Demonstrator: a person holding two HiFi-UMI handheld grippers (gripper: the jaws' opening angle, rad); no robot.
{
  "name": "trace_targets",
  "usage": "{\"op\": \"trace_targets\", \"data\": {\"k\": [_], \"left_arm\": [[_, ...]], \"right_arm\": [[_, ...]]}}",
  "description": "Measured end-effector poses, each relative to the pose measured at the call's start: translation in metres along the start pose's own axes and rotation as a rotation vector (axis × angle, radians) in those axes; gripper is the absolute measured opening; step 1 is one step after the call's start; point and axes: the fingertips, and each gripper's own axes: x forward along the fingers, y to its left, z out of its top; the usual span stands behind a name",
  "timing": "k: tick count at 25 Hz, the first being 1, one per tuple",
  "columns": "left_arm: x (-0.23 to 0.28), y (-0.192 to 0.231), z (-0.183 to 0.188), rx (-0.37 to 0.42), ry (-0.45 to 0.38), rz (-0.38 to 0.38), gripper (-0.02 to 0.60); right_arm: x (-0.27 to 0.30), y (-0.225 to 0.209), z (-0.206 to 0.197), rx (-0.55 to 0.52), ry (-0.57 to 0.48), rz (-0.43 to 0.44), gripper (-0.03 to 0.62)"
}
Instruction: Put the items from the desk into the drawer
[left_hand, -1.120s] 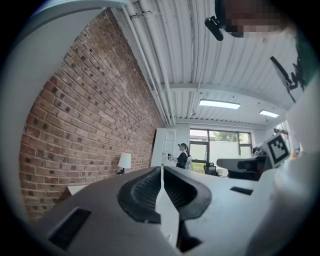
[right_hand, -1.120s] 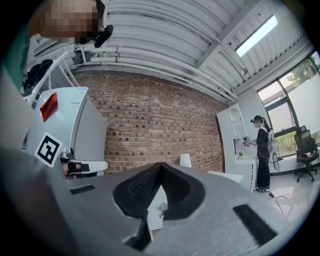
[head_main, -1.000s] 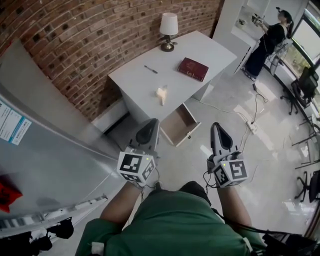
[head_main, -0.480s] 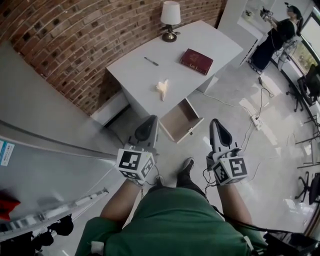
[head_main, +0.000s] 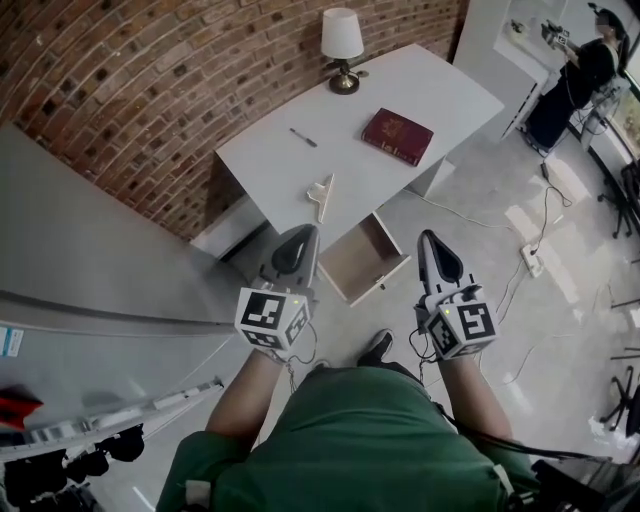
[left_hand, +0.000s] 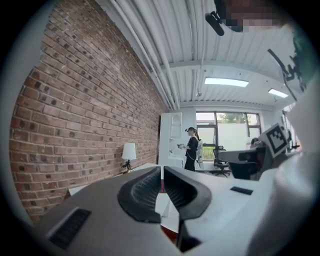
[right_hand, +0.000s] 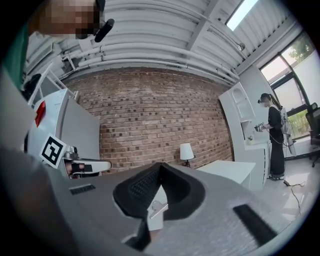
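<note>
Approach step, I'd say. The left tool (head_main: 300, 235) and right tool (head_main: 430, 242) are both clenched, empty and short of the tabletop (head_main: 440, 85). The red book (head_main: 397, 136) lies by its front edge, the pen (head_main: 303, 138) toward the wall edge. The drawer (head_main: 366, 258) gapes below. Next: close in and spread jaws.

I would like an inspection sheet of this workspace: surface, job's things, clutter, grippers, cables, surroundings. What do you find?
Surface: white desk against the brick wall, mostly bare.
Job's things: red book, pen and small pale object on the desk; drawer pulled open, looks empty.
Clutter: table lamp at the desk's far corner.
Grippers: left gripper and right gripper both shut, nothing held, short of the desk.
Cables: power strip with cords on the floor, right of the desk.
Surroundings: large grey cabinet at left; a person standing far off at right.
</note>
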Motion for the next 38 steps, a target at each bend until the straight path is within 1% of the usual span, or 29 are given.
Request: {"op": "trace_targets", "data": {"k": [5,8,10,12,15,18,21,23,26,27,31,34,38], "left_arm": [[0.031,-0.003,-0.013,0.036,0.062,0.069,0.014],[0.043,0.0,-0.024,0.065,0.102,0.12,0.015],[0.047,0.003,-0.032,0.074,0.128,0.14,0.015],[0.05,0.006,-0.04,0.079,0.155,0.149,0.015],[0.061,0.016,-0.052,0.082,0.191,0.156,0.015],[0.073,0.034,-0.065,0.086,0.22,0.153,0.015],[0.085,0.058,-0.083,0.077,0.266,0.135,0.015],[0.097,0.072,-0.099,0.046,0.306,0.112,0.022],[0.116,0.092,-0.132,-0.035,0.387,0.068,0.092],[0.121,0.101,-0.142,-0.064,0.412,0.061,0.104],[0.14,0.133,-0.185,-0.168,0.513,0.052,0.118],[0.154,0.155,-0.219,-0.226,0.592,0.043,0.118],[0.176,0.176,-0.269,-0.328,0.682,-0.002,0.12]], "right_arm": [[0.008,-0.047,-0.003,0.032,0.01,0.022,0.003],[0.011,-0.063,-0.009,0.056,0.014,0.034,0.003],[0.014,-0.067,-0.015,0.074,0.027,0.043,0.003],[0.016,-0.068,-0.02,0.092,0.036,0.053,0.003],[0.02,-0.074,-0.022,0.091,0.047,0.048,0.003],[0.026,-0.079,-0.023,0.081,0.05,0.02,0.003],[0.031,-0.081,-0.026,0.079,0.058,-0.031,0.003],[0.032,-0.084,-0.027,0.08,0.069,-0.077,0.003],[0.031,-0.084,-0.025,0.066,0.084,-0.145,0.003],[0.033,-0.082,-0.024,0.056,0.085,-0.16,0.003],[0.041,-0.077,-0.026,0.03,0.105,-0.23,0.003],[0.044,-0.073,-0.032,0.021,0.128,-0.278,0.003],[0.047,-0.067,-0.044,0.025,0.153,-0.334,0.003]]}}
